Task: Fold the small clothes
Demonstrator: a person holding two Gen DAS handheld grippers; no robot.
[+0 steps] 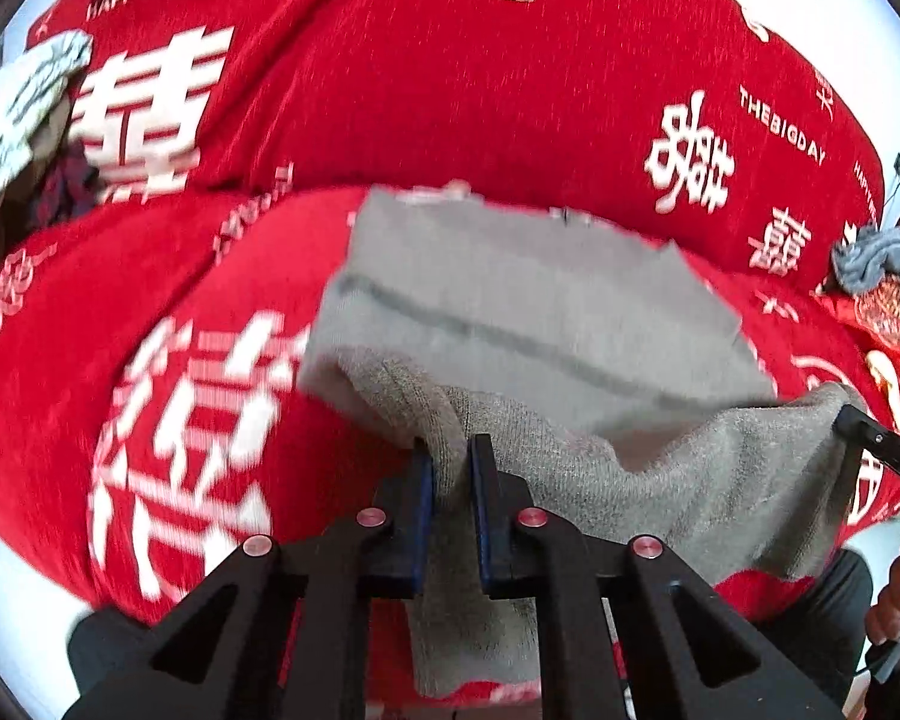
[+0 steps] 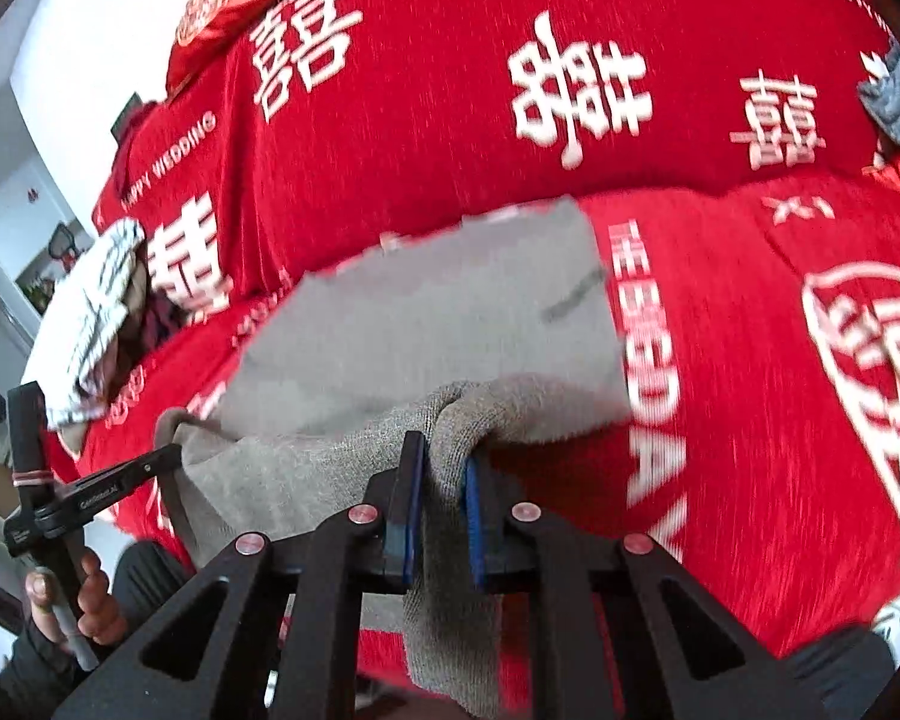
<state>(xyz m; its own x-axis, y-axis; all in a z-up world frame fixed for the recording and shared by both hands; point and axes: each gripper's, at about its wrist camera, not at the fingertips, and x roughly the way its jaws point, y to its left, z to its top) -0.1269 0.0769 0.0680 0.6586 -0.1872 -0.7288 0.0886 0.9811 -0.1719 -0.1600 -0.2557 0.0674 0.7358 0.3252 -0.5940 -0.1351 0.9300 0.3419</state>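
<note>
Here both hand-held grippers, left [image 1: 451, 450] and right [image 2: 441, 450], clamp grey cloth [image 1: 528, 312]; far edge motion-blurred.

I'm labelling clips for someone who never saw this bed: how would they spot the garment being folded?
Find the red bedspread with white wedding lettering. At its near edge lies a plain grey knit garment, its near hem pinched by both hand-held grippers. Unlike the patterned white cloth and blue-grey bundle at the sides, it is central.
</note>
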